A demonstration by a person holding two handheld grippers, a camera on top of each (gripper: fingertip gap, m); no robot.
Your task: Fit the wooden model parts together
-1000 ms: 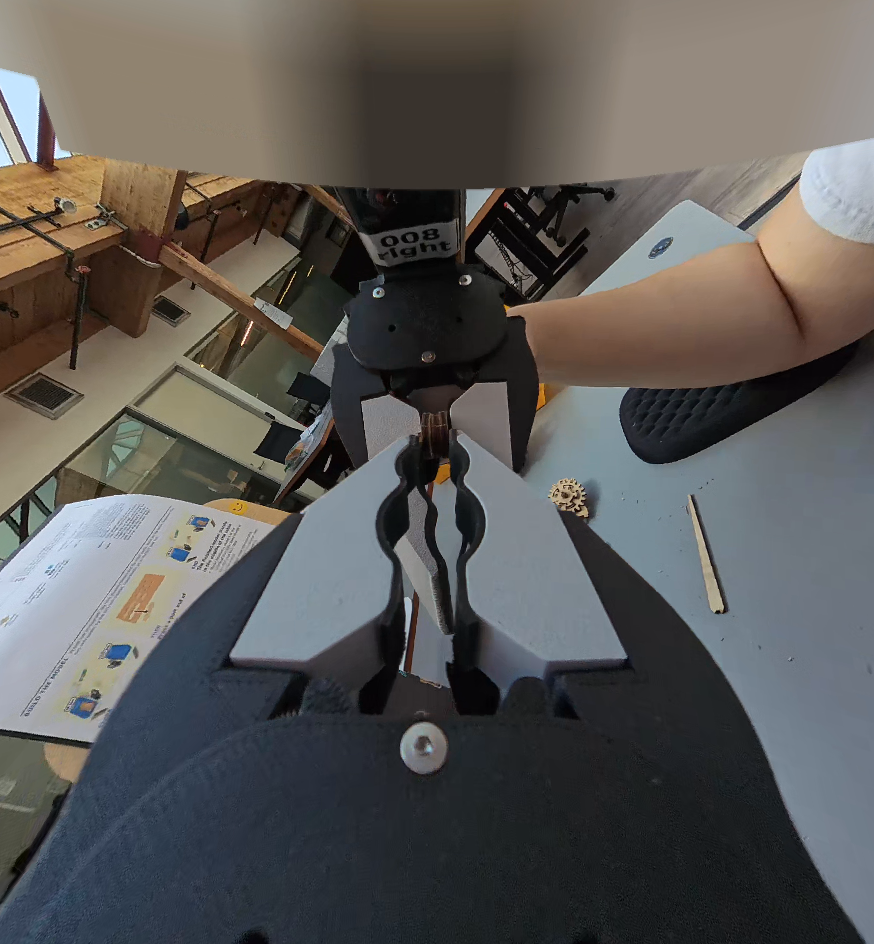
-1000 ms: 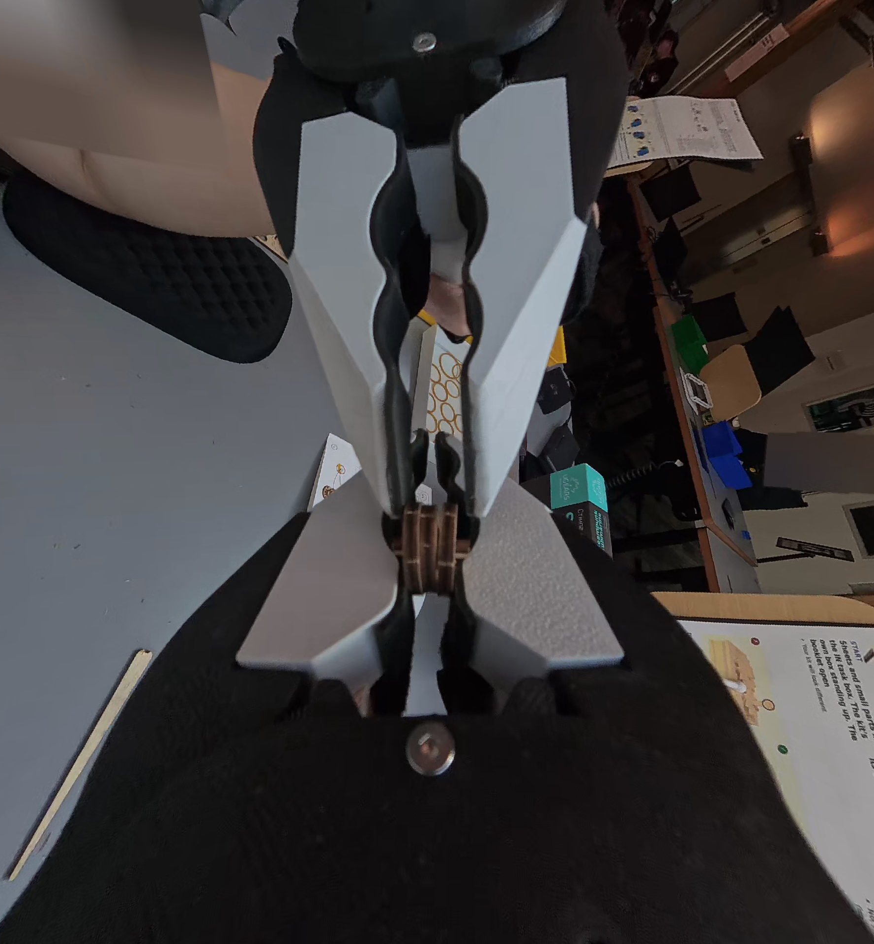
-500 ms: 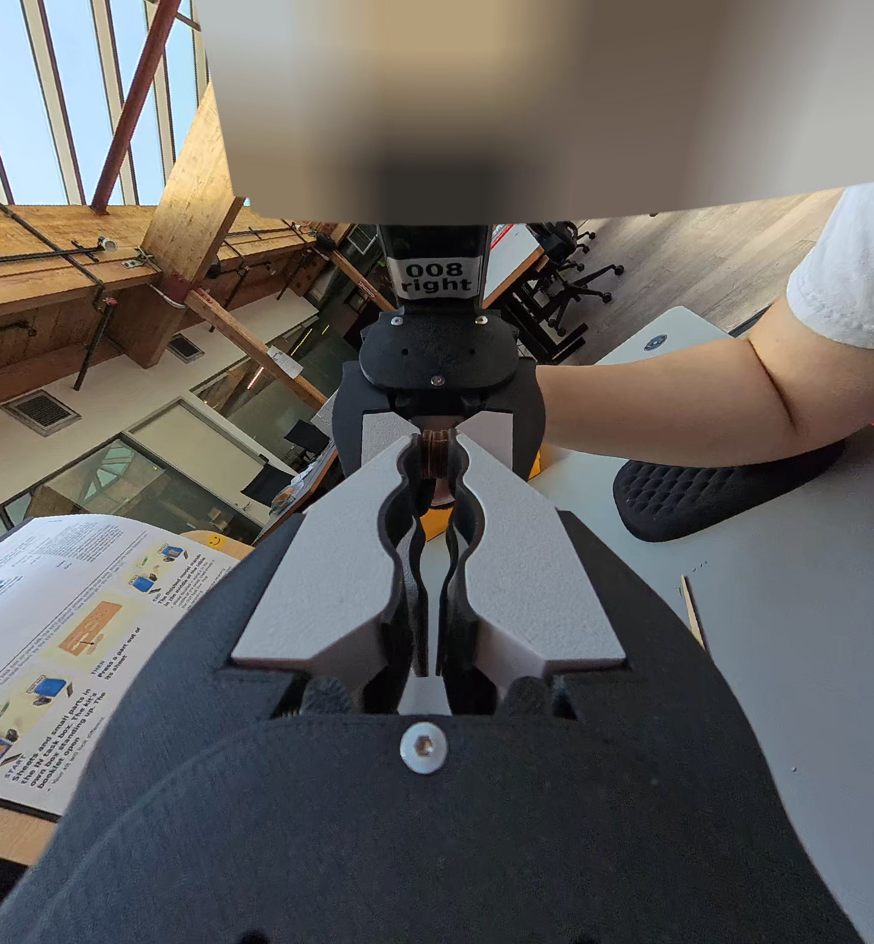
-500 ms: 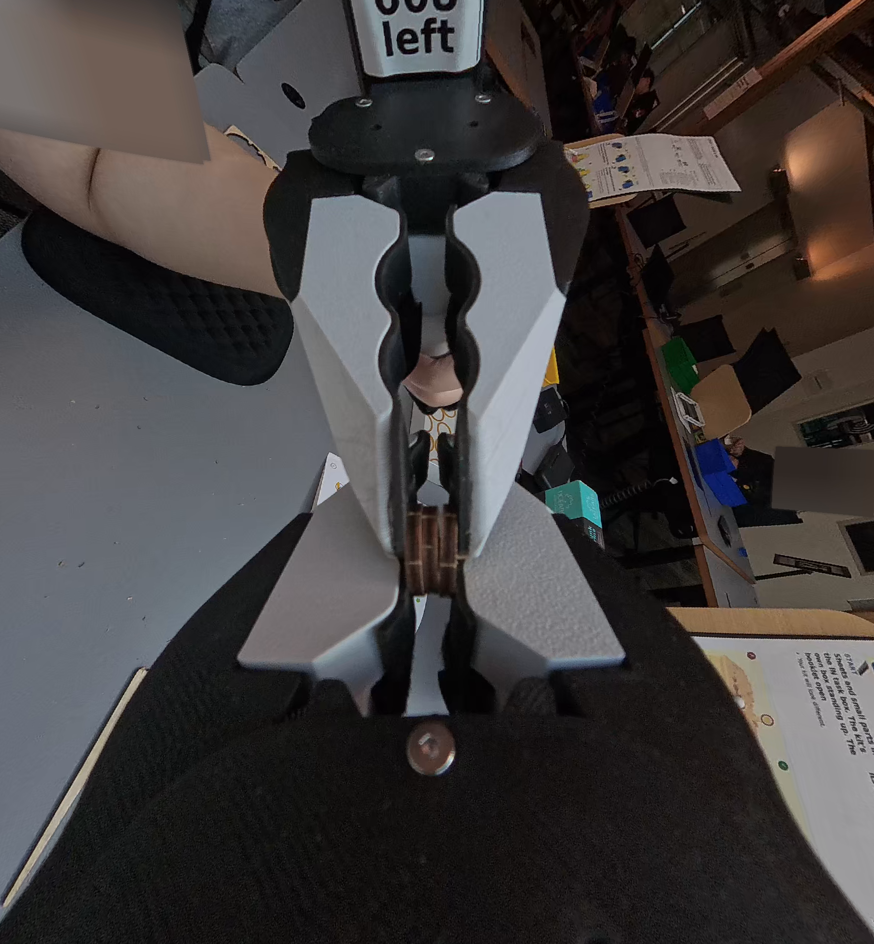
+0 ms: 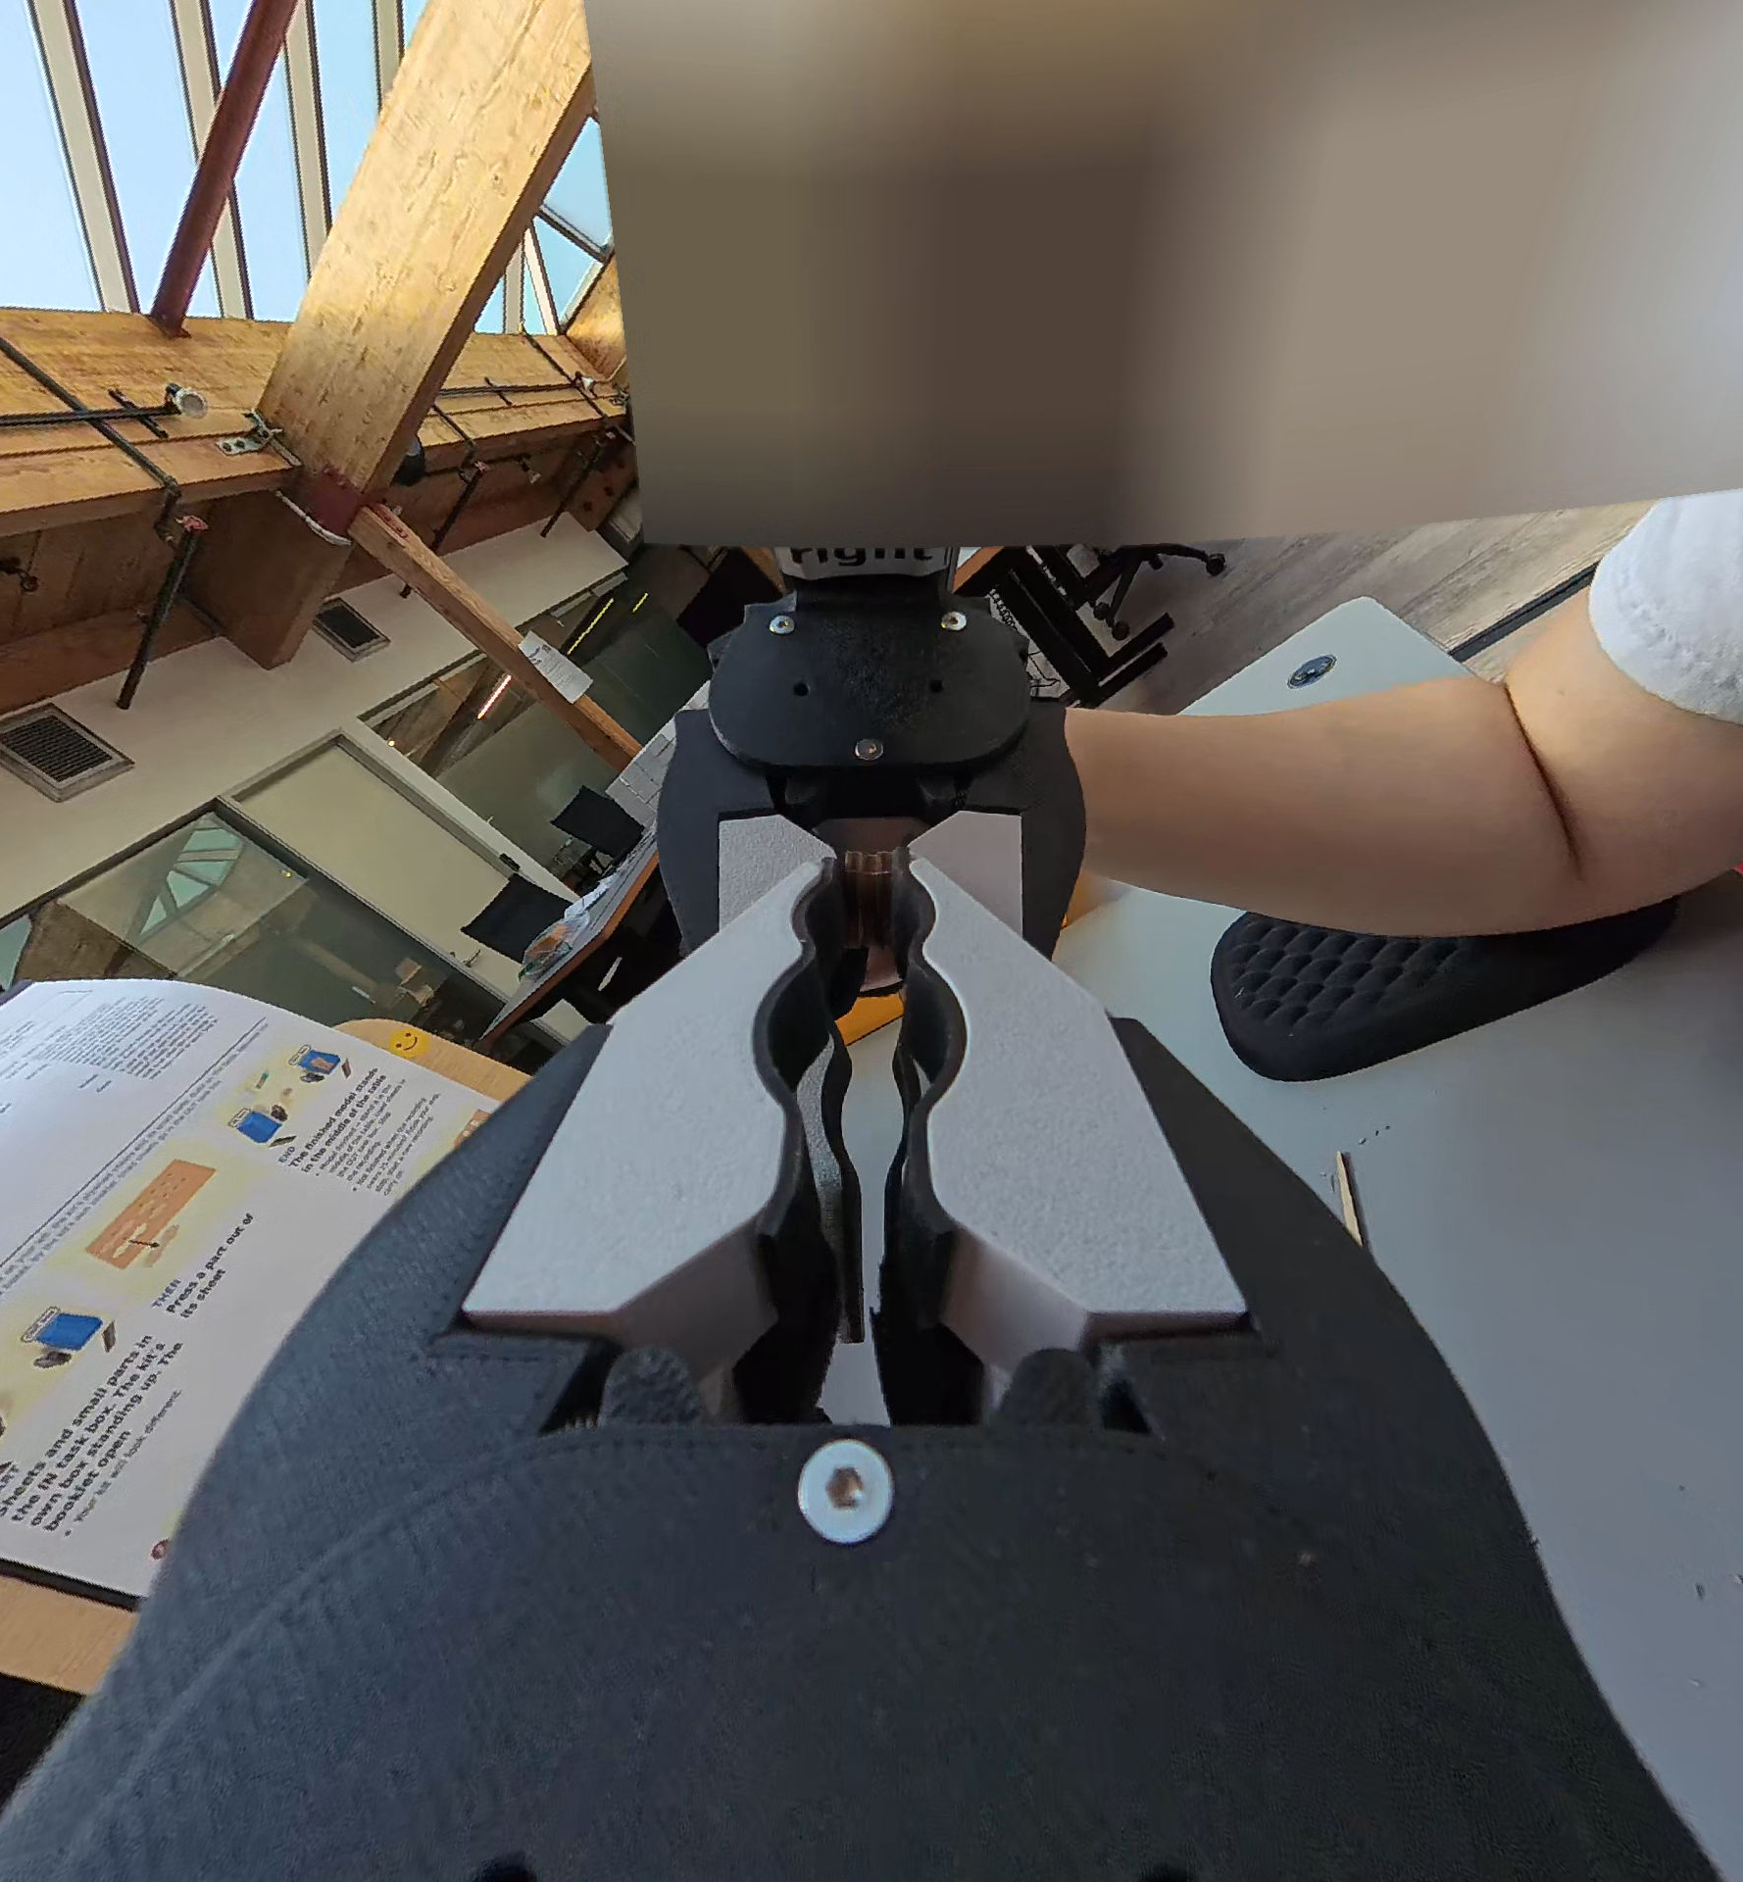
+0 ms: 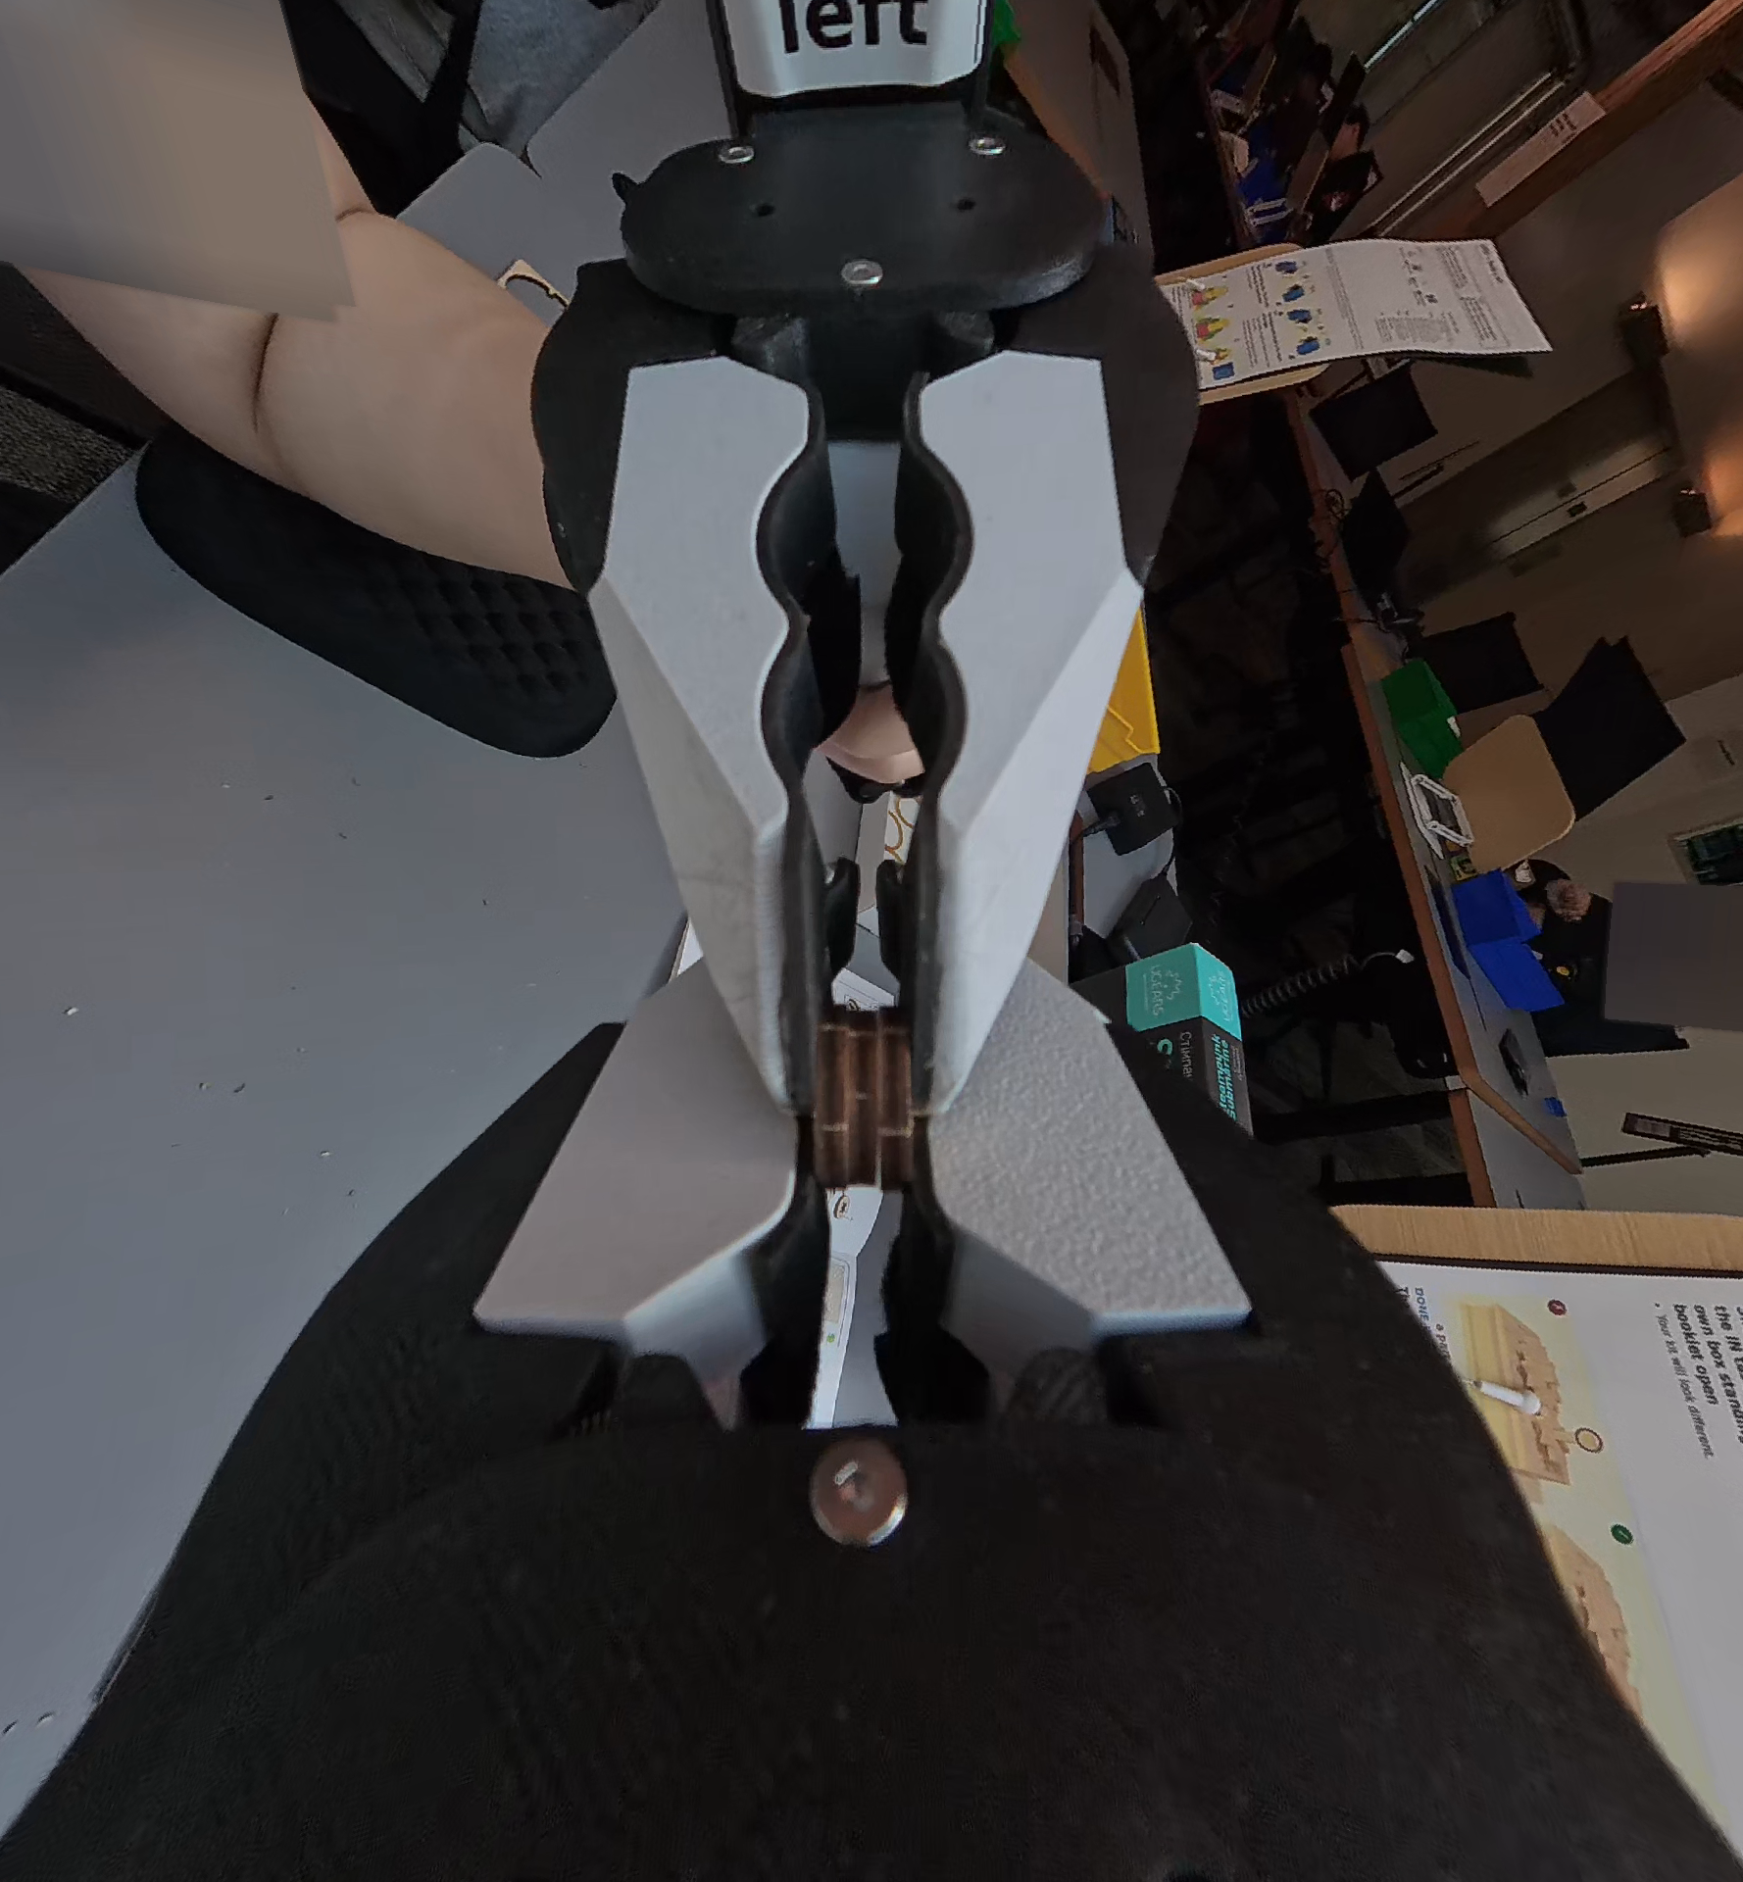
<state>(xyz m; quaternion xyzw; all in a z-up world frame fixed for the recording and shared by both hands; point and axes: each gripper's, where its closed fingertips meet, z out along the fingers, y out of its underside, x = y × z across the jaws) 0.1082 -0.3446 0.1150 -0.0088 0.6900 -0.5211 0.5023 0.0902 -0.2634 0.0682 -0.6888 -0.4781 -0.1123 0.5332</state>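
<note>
The pale grey bench (image 6: pixel 236 917) spreads wide beneath me, and on it lies the black quilted wrist-rest pad (image 5: pixel 1407 998) with a bare forearm (image 5: pixel 1305 805) resting across it. At the bench's far side a printed instruction sheet with coloured pictures (image 5: pixel 114 1222) lies flat, and past the bench edge stands a teal and black carton (image 6: pixel 1188 1029). My two claws face each other nose to nose above the bench. My left claw (image 5: pixel 865 906), white fingers with black wavy pads, is pressed in on the small stack of round brown wooden discs (image 6: pixel 865 1105), gripping the upper part of the stack from both flanks. My right claw (image 6: pixel 863 1156) pinches the lower part of that same stack, so the wooden piece sits clamped between all four fingertips, held in the air well clear of the bench. In the left wrist view only a sliver of the discs shows at the tips. A thin pale wooden stick (image 5: pixel 1349 1207) lies on the bench by my left claw's housing, mostly hidden.
</note>
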